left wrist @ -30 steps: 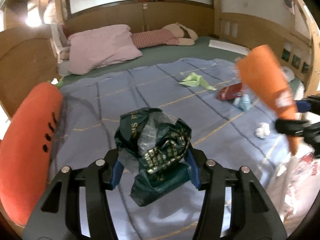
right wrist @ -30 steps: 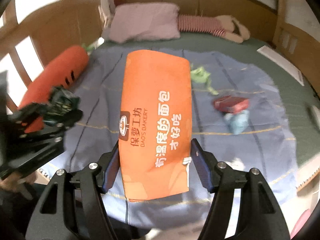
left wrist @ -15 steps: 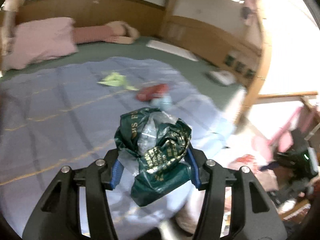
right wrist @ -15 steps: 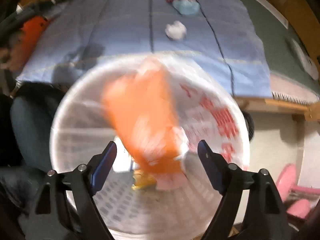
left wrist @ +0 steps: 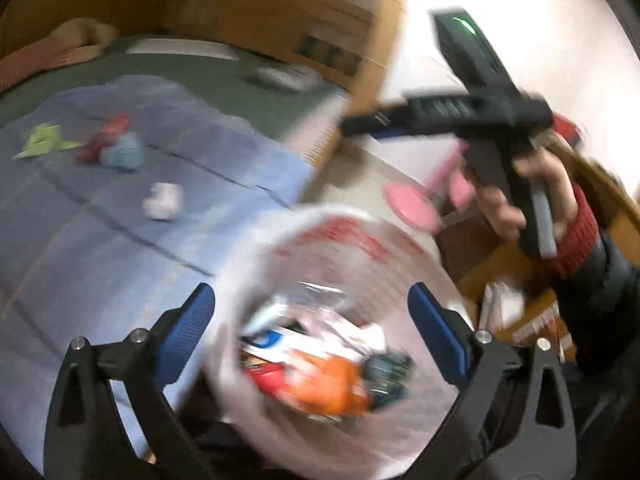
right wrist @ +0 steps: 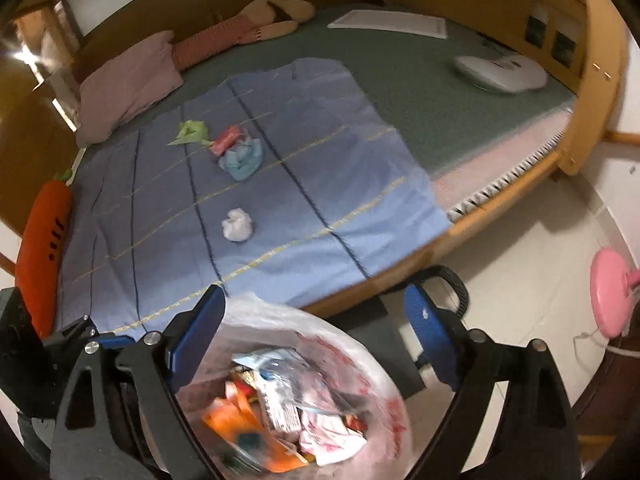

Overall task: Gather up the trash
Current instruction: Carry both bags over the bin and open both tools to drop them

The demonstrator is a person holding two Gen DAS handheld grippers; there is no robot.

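Both claws are hanging empty, jaws having just been spreading apart, over the lined trash bin (right wrist: pixel 288 404): left claw (left wrist: pixel 312 320), right claw (right wrist: pixel 316 328). Four scraps are lying beyond on the bed's blue blanket (right wrist: pixel 328 200); the white paper wad (right wrist: pixel 237 225) is lying nearest, roughly ahead of the right claw.

Left gripper (left wrist: pixel 310 332) jaws just opened wide, empty, over bin (left wrist: pixel 400 240); green bag (left wrist: pixel 390 368) inside by orange bag (left wrist: pixel 332 384). Right gripper (left wrist: pixel 360 126) far right.

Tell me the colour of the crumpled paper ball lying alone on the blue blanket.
White. The paper ball shows best in the right wrist view.
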